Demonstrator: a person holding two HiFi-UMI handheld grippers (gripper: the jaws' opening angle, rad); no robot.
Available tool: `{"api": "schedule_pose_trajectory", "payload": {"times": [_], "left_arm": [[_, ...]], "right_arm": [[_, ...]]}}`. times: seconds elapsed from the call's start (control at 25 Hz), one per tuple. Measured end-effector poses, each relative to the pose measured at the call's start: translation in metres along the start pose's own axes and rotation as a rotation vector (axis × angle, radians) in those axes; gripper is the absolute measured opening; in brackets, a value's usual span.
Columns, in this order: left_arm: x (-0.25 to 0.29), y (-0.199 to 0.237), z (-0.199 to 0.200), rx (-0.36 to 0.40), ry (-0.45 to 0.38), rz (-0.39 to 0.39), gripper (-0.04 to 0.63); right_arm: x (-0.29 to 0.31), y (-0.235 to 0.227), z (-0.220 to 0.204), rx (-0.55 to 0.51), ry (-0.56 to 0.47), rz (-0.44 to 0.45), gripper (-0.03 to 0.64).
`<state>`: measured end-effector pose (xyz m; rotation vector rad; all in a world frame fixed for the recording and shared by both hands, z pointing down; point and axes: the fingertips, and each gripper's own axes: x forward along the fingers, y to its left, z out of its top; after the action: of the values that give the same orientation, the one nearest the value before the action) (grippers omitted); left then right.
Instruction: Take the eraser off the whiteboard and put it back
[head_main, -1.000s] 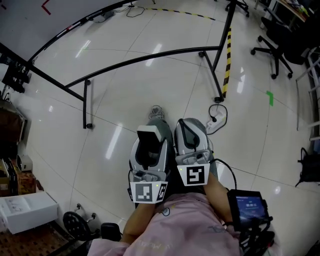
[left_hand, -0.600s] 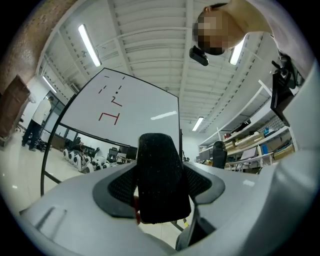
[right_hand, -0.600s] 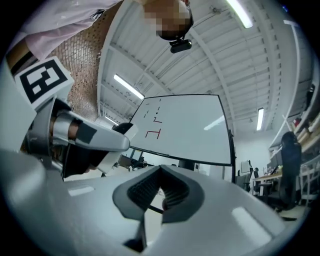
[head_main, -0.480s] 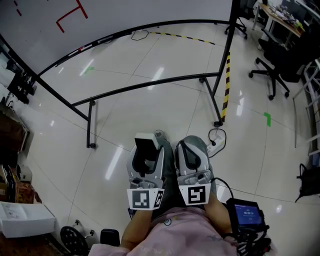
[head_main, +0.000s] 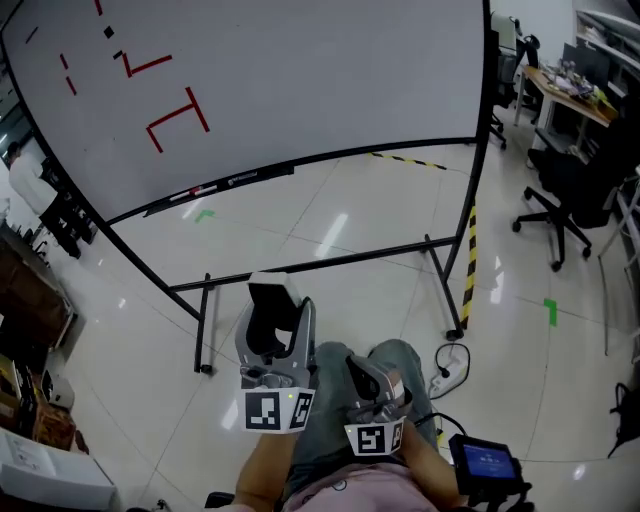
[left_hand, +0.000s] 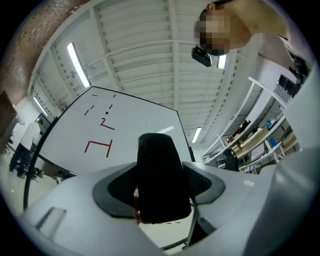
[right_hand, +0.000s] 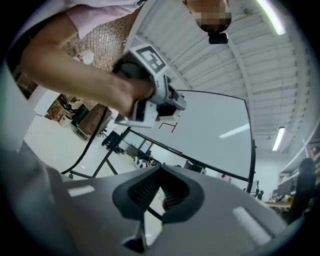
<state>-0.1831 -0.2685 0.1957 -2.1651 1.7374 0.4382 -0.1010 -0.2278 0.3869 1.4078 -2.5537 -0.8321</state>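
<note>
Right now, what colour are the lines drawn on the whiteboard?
Red lines, clearest in the head view.

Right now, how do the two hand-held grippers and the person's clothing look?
Both the left hand-held gripper and the right hand-held gripper have light grey shells, dark ribbed pads and a white cube with black square markers at the rear. The person wears a pink short-sleeved top.

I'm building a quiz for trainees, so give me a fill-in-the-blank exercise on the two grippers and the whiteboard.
1. The left gripper holds a black ____.
2. The right gripper has its jaws ____.
3. The marks on the whiteboard are ____.
Missing words: eraser; shut; red.
</note>
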Motion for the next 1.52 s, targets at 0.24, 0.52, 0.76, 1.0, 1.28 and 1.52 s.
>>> {"api": "schedule_pose_trajectory", "payload": {"times": [0.24,0.52,0.76,1.0,1.28,1.52], "left_arm": [[0.12,0.072,0.021,-0.079,0.032,-0.013,0.284],[0.264,0.13,0.018,0.12,0.093,-0.019,0.284],[0.351,0.173,0.005,0.28,0.142,0.059,0.284],[0.372,0.188,-0.004,0.385,0.156,0.091,0.284],[0.371,0.188,-0.003,0.432,0.084,0.075,0.284],[0.356,0.186,-0.001,0.427,0.06,0.064,0.284]], "right_arm": [[0.038,0.016,-0.013,0.015,0.051,0.064,0.003],[0.065,0.047,-0.008,-0.041,0.028,0.158,0.003],[0.08,0.053,-0.016,-0.065,0.033,0.177,0.003],[0.092,0.042,-0.025,-0.041,0.045,0.171,0.003],[0.095,0.033,-0.031,-0.045,0.052,0.17,0.003],[0.092,0.024,-0.034,-0.034,0.059,0.155,0.004]]}}
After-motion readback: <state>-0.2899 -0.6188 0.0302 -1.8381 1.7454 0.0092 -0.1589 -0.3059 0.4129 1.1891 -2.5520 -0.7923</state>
